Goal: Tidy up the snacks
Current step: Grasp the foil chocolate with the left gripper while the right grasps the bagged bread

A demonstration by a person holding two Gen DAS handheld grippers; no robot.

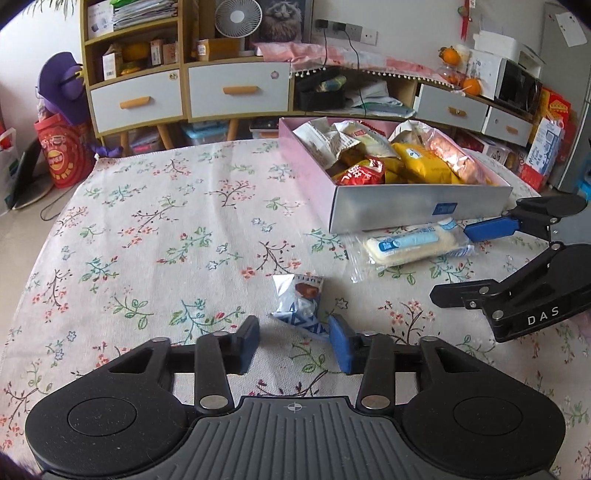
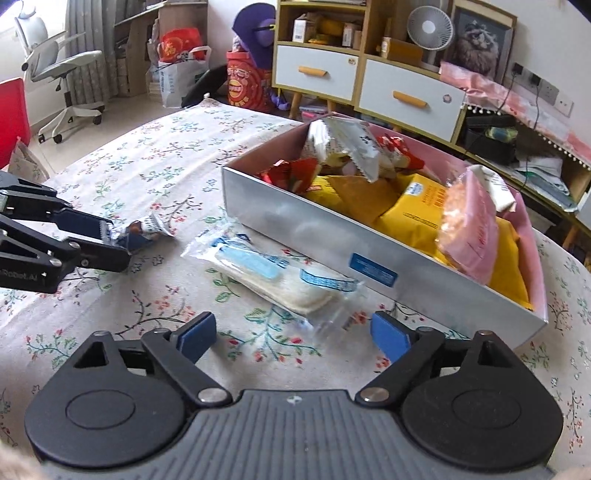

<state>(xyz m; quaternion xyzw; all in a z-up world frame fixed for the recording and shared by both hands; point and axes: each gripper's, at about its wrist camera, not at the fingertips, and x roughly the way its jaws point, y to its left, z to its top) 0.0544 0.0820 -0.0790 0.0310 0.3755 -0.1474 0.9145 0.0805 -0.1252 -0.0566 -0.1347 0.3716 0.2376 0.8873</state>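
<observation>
2 snacks on cloth | L gripper (image 1: 293, 338) fingers narrow round choc pack (image 1: 300, 303) | R gripper (image 2: 293, 334) fingers wide by bread pack (image 2: 273, 280)

A matt woven floral cloth (image 1: 155, 229) covers the desk. The pink cardboard box (image 1: 417, 208) has a smooth, silvery near wall. The long clear-plastic cake wrapper (image 2: 266, 280) and small foil-like candy packet (image 1: 301, 304) look glossy, crinkled.

A yellow-framed cabinet (image 1: 184, 74) with white drawers and orange handles stood against the pale wall, a small white fan (image 1: 231, 18) and a framed cat picture (image 1: 282, 16) on top. A grey office chair (image 2: 59, 62) stood on the light floor by curtains (image 2: 86, 33), in soft daylight.
</observation>
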